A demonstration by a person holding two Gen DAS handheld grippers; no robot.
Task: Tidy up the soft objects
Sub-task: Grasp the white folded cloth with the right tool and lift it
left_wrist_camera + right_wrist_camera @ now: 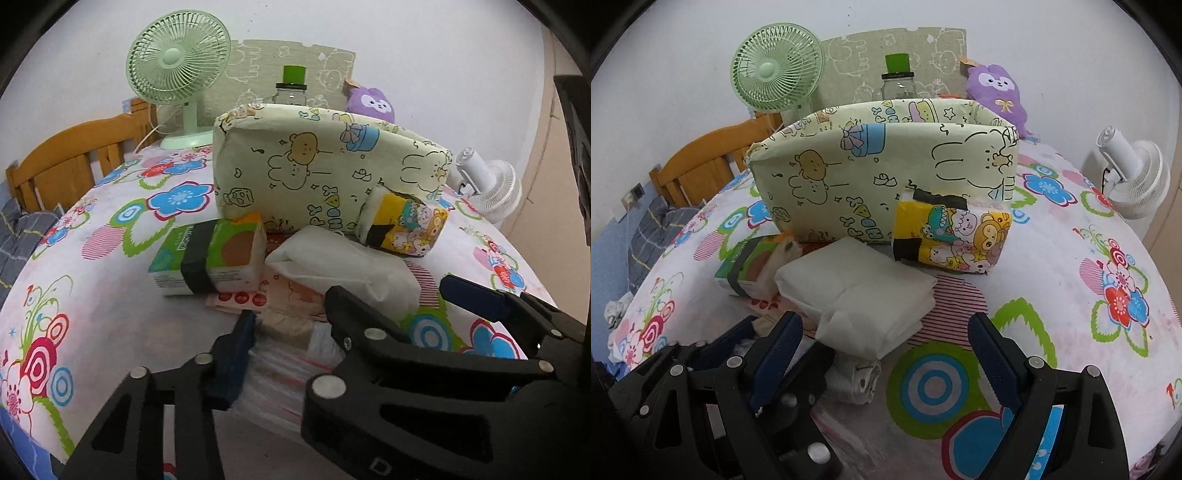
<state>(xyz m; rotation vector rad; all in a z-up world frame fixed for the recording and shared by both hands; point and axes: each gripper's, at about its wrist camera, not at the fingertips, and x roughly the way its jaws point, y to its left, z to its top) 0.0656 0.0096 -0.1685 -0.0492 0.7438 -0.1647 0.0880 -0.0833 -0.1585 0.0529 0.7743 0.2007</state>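
1. Left gripper (343,314) low over the near edge of the bed, aimed toward the far side; jaws released, nothing between them. In its view the right gripper's black frame crosses between its two fingers.
2. Right gripper (886,332) just beside it, also low and level, jaws spread wide and holding nothing; near end of the white cloth pack (860,295) sits between the fingertips, contact unclear.
3. Clear plastic bags (288,373) lie flat under both grippers at the near edge of the floral bedsheet (1071,258).
4. White cloth pack: lies flat on a pink printed pack (284,299), long axis running near-right to far-left.
5. Green tissue pack (210,254) left of it, on its side, long axis left-right, black tape band around it.
6. Yellow cartoon tissue pack (951,236) right of centre, leaning against the box front, long axis left-right.
7. Cartoon-print fabric box (886,166) mid-bed, open top, long side facing the cameras.
8. Far edge: green fan (777,72), glass jar (897,83), purple plush (997,92).
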